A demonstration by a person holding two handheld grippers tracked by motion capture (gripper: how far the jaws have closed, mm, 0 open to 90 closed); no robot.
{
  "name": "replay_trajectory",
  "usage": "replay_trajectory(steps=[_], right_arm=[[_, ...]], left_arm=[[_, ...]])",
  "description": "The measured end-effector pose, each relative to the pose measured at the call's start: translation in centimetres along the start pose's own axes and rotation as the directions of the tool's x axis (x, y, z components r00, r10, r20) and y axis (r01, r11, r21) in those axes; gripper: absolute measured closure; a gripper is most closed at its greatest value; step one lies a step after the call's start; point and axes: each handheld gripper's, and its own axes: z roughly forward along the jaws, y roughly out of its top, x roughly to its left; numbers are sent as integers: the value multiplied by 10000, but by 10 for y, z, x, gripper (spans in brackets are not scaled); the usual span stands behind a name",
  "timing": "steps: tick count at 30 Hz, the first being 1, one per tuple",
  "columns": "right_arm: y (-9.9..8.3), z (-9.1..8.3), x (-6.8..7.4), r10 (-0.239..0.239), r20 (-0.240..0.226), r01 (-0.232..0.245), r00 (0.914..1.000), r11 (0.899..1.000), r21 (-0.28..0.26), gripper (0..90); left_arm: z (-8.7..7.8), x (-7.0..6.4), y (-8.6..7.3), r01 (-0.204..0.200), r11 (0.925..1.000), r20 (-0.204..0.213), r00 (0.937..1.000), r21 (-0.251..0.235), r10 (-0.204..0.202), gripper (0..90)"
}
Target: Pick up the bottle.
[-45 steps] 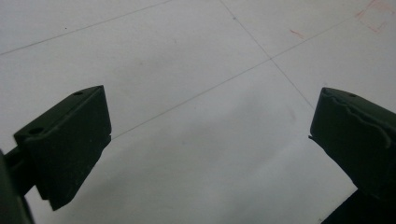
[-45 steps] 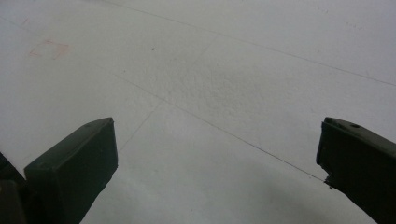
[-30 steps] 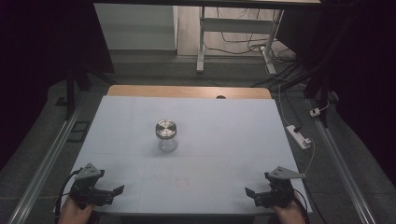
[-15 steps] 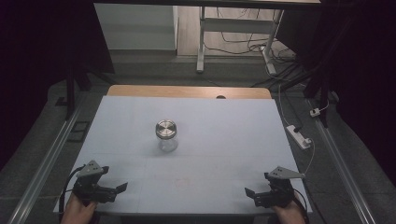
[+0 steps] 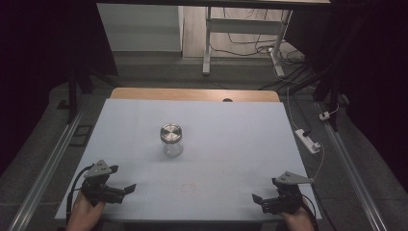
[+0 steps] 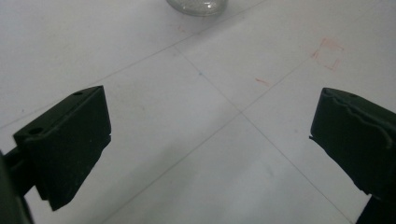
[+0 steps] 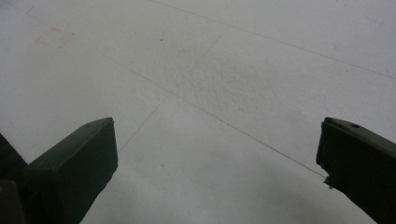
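From above, the whole glass jar [image 5: 172, 139] stands far ahead of both grippers. The left gripper [image 6: 210, 140], jaws wide, sees just its bottom edge. The right gripper [image 7: 217, 163], jaws wide, sees bare table [image 7: 233, 70].

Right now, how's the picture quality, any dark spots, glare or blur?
High view: table evenly lit, surroundings nearly black, jar lid faintly shiny. Left gripper view: close black jaws soft, jar cut off at top edge. Right gripper view: dim, greyish, no glare.
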Motion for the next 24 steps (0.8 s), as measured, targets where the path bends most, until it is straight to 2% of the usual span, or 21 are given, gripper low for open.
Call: replay_trajectory(steps=[7,14,22,24], right_arm=[[0,0,0,9,-27,-9,10000,10000,37,0],[0,0,-1,47,-27,-47,10000,10000,47,0],[0,0,-1,42,-51,-42,10000,10000,65,0],[0,1,-1,54,-43,-54,10000,10000,61,0]], left_arm=[[10,1,9,-496,9987,142,9987,-142,498,0],[23,4,18,-406,9990,276,9988,-201,412,0],[38,6,35,-541,9974,161,9984,-477,549,0],[43,6,40,-473,9979,288,9984,-451,486,0]])
